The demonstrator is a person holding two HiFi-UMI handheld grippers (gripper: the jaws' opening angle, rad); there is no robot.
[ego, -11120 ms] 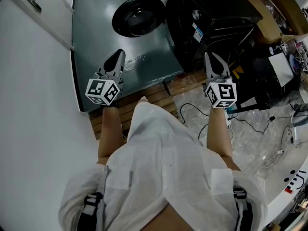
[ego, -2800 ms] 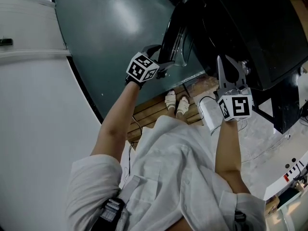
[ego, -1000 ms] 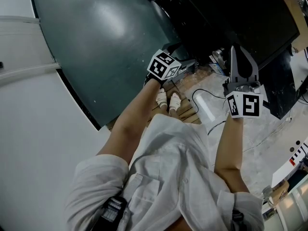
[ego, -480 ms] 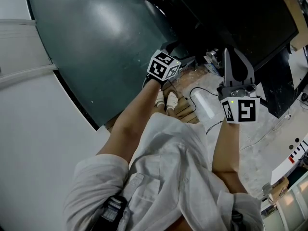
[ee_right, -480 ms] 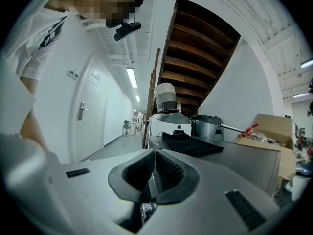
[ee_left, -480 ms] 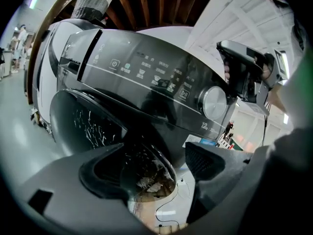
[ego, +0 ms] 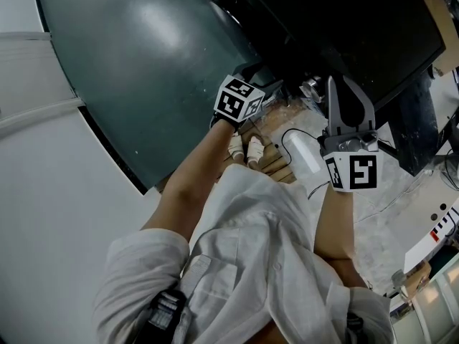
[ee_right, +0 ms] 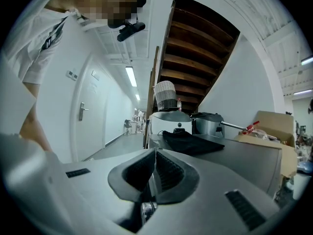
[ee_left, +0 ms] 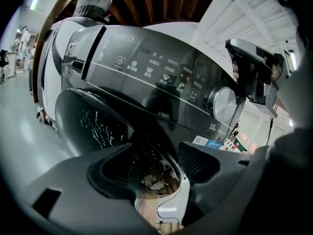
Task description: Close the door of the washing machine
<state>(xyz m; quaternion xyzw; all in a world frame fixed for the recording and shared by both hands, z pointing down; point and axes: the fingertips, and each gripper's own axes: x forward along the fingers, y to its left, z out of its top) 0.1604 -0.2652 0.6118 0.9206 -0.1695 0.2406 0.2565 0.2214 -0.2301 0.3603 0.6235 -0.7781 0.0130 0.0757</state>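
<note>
The door [ee_left: 98, 126] looks swung against the washing machine [ee_left: 161, 77], though I can't tell if it has latched. The left hand-held gripper [ee_left: 157, 166] is spread, its jaws having just narrowed on nothing. The right hand-held gripper [ee_right: 154, 173] is pressed together and empty.

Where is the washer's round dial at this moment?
In the left gripper view, the dial sits at the right end of the dark control panel, right of its icon row.

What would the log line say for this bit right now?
left gripper: jaws apart, just closing, washing machine door between them | right gripper: shut, empty
</note>
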